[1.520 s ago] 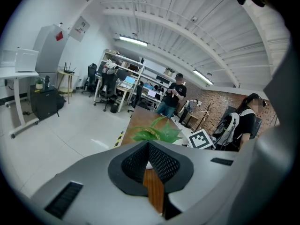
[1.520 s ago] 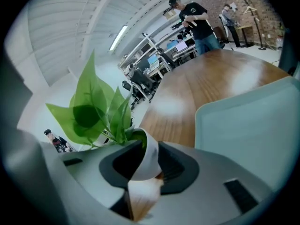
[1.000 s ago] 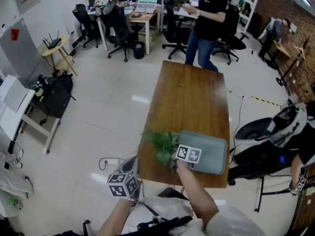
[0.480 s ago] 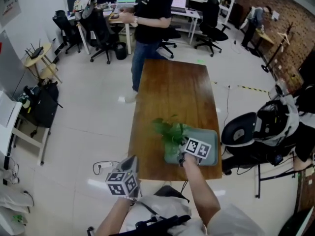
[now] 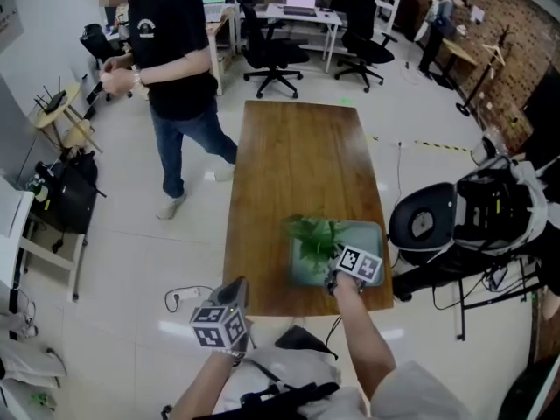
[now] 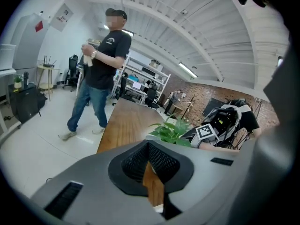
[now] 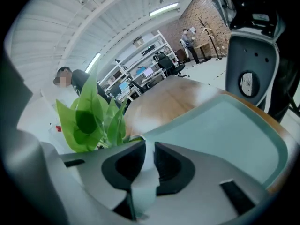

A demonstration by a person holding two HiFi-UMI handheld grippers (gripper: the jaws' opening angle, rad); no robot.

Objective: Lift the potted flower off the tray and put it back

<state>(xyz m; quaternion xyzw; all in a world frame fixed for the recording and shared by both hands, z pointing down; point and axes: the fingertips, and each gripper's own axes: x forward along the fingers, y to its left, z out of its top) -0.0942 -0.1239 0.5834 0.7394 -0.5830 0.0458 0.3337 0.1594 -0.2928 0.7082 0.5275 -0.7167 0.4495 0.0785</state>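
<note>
Lower centre of the head view: the right gripper (image 5: 331, 274), jaws part-closed and pinching the white pot rim, holds the one potted flower (image 5: 317, 237) upright at the left end of the one green tray (image 5: 366, 234). Whether the pot is lifted or resting, there is no telling. The tray stretches rightward across the table (image 5: 297, 164). The left gripper (image 5: 234, 291), jaws all but together on nothing, hangs well apart at lower left.

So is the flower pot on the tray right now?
Over it: the potted flower is above the tray's left end, its rim pinched by the right gripper. Touching or lifted, cannot tell.
</note>
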